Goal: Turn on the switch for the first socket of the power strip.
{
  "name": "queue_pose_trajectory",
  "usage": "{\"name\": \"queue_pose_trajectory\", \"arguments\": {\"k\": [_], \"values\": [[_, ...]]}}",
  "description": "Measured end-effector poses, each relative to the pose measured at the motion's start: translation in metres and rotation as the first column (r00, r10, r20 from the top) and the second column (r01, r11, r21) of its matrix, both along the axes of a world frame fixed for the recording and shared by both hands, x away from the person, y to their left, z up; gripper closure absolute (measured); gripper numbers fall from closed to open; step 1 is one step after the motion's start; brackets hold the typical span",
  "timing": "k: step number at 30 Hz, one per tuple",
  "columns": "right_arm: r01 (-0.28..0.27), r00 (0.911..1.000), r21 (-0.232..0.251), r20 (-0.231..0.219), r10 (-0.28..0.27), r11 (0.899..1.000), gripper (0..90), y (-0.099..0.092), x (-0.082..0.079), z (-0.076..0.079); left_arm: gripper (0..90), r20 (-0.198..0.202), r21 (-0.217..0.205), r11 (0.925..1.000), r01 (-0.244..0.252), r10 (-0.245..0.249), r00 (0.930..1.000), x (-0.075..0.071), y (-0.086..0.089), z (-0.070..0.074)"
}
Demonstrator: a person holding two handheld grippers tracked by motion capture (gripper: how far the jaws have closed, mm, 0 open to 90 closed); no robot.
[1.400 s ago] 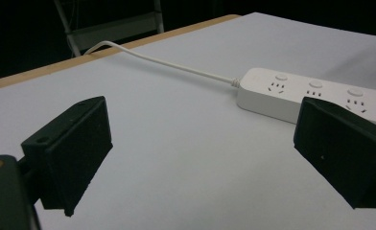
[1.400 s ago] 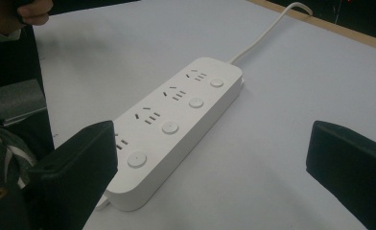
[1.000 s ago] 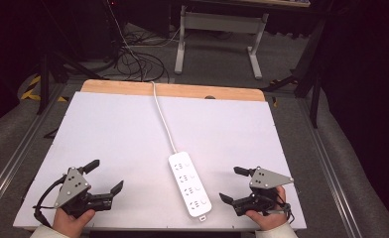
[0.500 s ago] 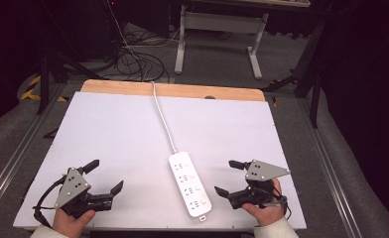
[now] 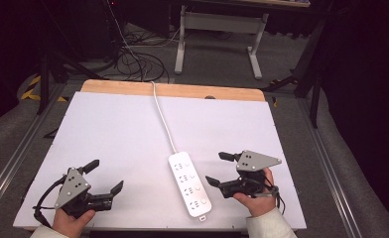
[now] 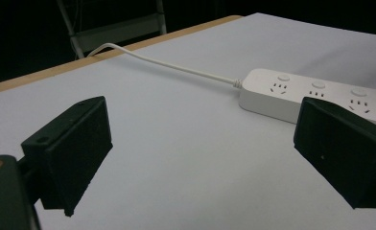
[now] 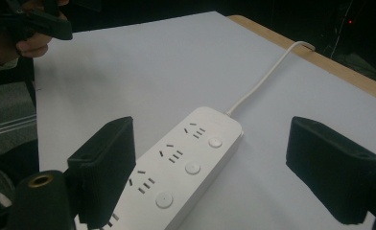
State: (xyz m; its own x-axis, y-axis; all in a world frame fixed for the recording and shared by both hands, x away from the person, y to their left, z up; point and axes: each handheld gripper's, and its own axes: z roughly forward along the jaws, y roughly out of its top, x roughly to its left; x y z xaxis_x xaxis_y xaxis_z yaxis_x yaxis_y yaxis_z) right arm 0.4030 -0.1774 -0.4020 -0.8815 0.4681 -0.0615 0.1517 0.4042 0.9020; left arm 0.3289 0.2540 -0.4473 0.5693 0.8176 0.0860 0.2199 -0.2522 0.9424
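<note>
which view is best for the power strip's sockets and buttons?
Right gripper view: the power strip lies close between the open jaws, sockets and round buttons sharp. High view shows the whole strip and cord, small. Left gripper view shows its cord end, partly behind a jaw.

Open claw point(image 7: 224, 167) above white power strip point(image 7: 186, 163) on table point(image 7: 143, 62)

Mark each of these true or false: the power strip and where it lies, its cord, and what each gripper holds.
1. The power strip lies between the two grippers. True.
2. The right gripper clamps the strip. False: its jaws are open, beside the strip, not touching it.
3. The cord runs off over the table's far edge. True.
4. A plug sits in one of the strip's sockets. False: the sockets are empty.
5. The left gripper holds nothing. True.
</note>
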Motion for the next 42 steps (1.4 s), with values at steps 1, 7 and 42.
{"name": "queue_pose_trajectory", "arguments": {"k": [1,7,42], "values": [[-0.004,1.0,0.0,0.0,0.004,1.0,18.0,0.002,0.001,0.001,6.5,0.0,0.0,1.0,0.0,0.0,1.0,0.0,0.0,0.0],[-0.016,0.9999,-0.008,0.001,0.016,1.0,18.3,0.012,0.005,0.003,6.5,-0.002,-0.004,1.0,-0.002,0.002,1.0,0.0,0.0,0.0],[-0.047,0.9989,-0.083,-0.007,0.047,0.995,29.6,0.071,0.028,0.003,6.5,-0.007,-0.01,0.9999,-0.006,0.006,1.0,0.0,0.0,-0.001]]}}
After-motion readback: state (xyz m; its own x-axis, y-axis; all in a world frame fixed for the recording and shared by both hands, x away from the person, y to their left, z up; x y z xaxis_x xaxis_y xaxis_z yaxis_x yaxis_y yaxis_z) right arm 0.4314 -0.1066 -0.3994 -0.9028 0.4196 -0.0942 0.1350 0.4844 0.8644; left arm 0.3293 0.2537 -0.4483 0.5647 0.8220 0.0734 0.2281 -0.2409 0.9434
